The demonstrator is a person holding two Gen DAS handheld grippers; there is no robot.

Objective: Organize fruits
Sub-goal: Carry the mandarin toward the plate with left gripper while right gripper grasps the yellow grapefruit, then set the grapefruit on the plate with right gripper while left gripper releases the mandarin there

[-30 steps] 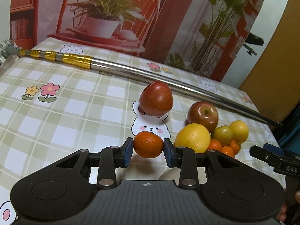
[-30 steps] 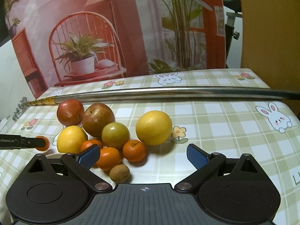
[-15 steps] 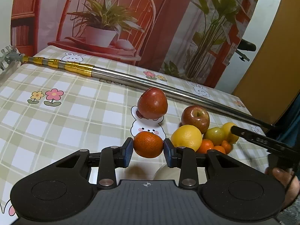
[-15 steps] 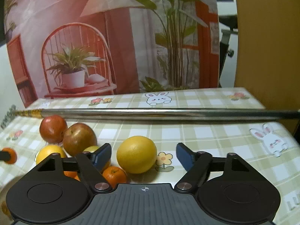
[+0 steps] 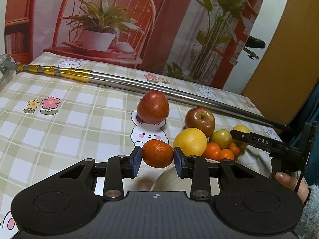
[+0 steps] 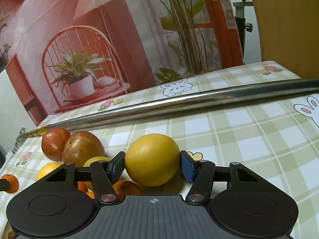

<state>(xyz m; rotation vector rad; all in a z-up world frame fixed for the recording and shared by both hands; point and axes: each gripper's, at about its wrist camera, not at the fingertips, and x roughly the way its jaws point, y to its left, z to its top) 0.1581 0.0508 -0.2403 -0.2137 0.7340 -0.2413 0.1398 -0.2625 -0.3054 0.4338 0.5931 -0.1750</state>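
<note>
Close in front, the left gripper [image 5: 157, 157] pinches a small round orange tangerine [image 5: 157, 153] above the checked tablecloth [image 5: 65, 125]. The right gripper [image 6: 152, 166] has just been closing, and its blue pads now touch a big round yellow fruit [image 6: 152, 159]. Farther back sit two red apples [image 6: 81, 147] and a long silver metal pole [image 6: 179, 103].

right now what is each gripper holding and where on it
Left gripper clamps a small orange at its sides. Right gripper's jaws, just closing, press the large yellow citrus at its sides.

Right gripper [image 6: 152, 166] now around yellow orange [image 6: 152, 160]
</note>
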